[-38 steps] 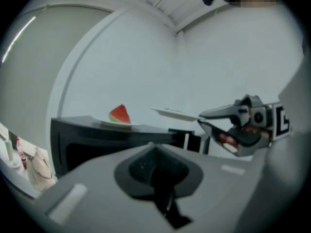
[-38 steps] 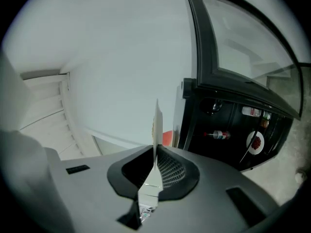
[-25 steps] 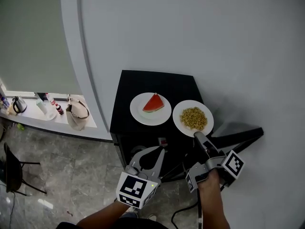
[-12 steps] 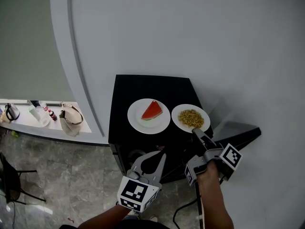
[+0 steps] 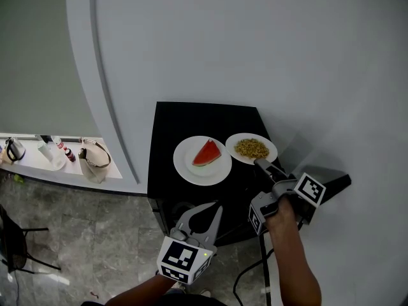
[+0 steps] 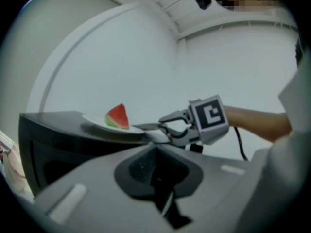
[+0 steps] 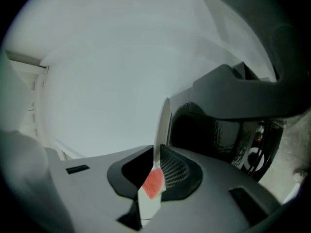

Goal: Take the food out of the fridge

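Two white plates rest on the black fridge top [image 5: 185, 116]. One plate [image 5: 190, 171] carries a watermelon wedge [image 5: 207, 152], which also shows in the left gripper view [image 6: 117, 116]. The other plate [image 5: 231, 143] carries yellowish grain food [image 5: 251, 148]. My right gripper [image 5: 261, 165] is shut on this plate's near rim. In the right gripper view the rim [image 7: 162, 125] stands edge-on between the jaws. My left gripper [image 5: 199, 214] hangs open and empty in front of the fridge, below the watermelon plate. From the left gripper view, the right gripper [image 6: 163, 126] is seen pinching the plate edge.
A dark panel [image 5: 328, 178] juts out right of the fridge. A white curved wall [image 5: 255, 43] stands behind. At left a ledge [image 5: 38, 164] holds a kettle, bottles and a bag [image 5: 95, 158]. A chair [image 5: 13, 241] stands on the grey tile floor. A cable [image 5: 255, 279] trails below.
The right gripper has pushed the grain plate farther back on the fridge top, beside the watermelon plate. The left gripper has stayed where it was.
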Demonstrator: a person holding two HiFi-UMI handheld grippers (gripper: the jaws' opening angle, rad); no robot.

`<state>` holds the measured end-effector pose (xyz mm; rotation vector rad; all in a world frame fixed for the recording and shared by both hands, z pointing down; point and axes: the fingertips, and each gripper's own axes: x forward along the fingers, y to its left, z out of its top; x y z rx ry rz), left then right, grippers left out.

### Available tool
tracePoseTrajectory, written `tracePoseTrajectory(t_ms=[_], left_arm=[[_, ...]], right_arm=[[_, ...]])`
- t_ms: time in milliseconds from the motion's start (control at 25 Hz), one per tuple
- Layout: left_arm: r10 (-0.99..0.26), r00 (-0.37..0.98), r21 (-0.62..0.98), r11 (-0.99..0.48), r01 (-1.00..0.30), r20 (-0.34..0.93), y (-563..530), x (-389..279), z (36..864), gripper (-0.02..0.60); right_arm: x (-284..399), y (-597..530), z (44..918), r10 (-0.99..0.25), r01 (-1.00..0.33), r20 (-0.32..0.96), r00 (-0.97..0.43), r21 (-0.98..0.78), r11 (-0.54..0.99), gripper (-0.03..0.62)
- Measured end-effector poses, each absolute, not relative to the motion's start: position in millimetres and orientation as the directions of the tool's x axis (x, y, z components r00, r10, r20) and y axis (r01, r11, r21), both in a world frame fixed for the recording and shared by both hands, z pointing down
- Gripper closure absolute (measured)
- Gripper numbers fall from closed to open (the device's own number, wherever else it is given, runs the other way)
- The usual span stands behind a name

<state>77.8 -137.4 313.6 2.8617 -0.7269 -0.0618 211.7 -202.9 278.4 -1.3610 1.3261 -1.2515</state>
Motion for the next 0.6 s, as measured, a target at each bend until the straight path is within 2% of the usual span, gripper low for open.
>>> tracePoseTrajectory(t_ms=[200,280,440,600], left_arm=[[-0.487,0.873,0.205,-0.854,-0.479,0.010,-149,78,315,0.594],[-0.488,0.873,0.204,-0.854,-0.479,0.009,-148,78,315,0.594],[-0.483,0.876,0.202,-0.857,-0.474,0.006,-143,81,315,0.594],[-0.476,0.879,0.201,-0.861,-0.467,0.007,-139,81,313,0.593]], right_arm=[[212,-211,279,-0.991,-0.150,0.115,-0.073,-0.983,-0.103,0.574],[212,-209,278,-0.989,-0.178,0.126,-0.072,-0.978,-0.111,0.529],[216,-206,275,-0.983,-0.321,0.178,-0.050,-0.935,-0.153,0.469],[213,-206,275,-0.968,-0.475,0.244,-0.051,-0.859,-0.192,0.457]])
